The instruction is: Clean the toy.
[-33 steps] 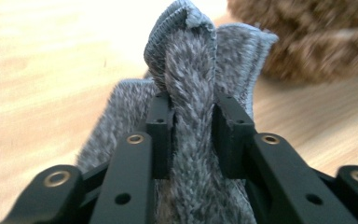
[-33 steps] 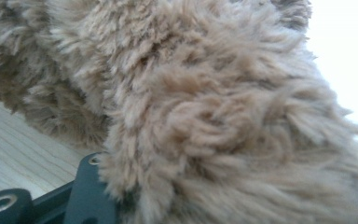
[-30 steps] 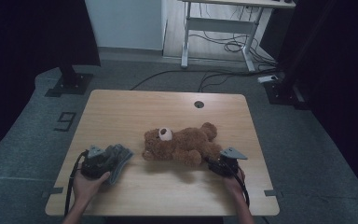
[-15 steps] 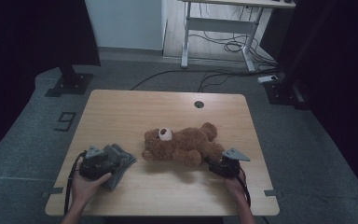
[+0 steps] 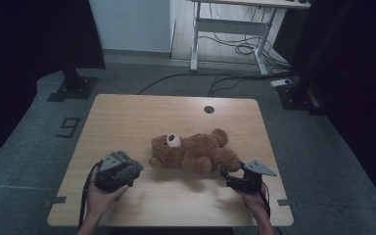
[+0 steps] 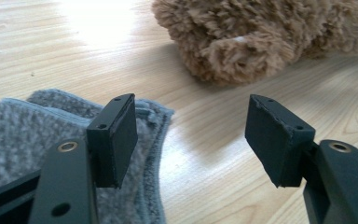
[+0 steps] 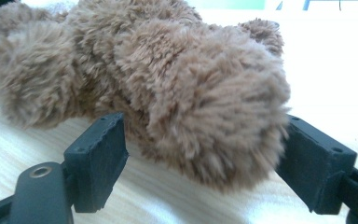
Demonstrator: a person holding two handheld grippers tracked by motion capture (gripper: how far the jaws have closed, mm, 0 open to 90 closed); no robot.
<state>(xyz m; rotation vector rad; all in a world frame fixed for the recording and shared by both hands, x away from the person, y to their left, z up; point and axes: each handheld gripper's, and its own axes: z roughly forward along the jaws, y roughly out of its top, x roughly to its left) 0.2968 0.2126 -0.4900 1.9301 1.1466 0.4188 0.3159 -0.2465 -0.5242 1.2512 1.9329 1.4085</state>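
left gripper: the left gripper (image 5: 136, 169) sits at the near left of the table (image 5: 127, 115), a touch closer to the bear than a second ago; its jaws stand wide with nothing between them, one above a grey cloth (image 6: 14, 135) lying under it.
left hand: comes in from the bottom edge, wrapped round the tool body low over the wood.
teddy bear: the teddy bear (image 5: 193, 151) lies on its side mid-table, head toward the left gripper, unmoved.
right gripper: the right gripper (image 7: 200, 163) has crept forward; its wide jaws now flank a furry limb without pinching it.
meaning: probably a grasp on the bear is about to be made.
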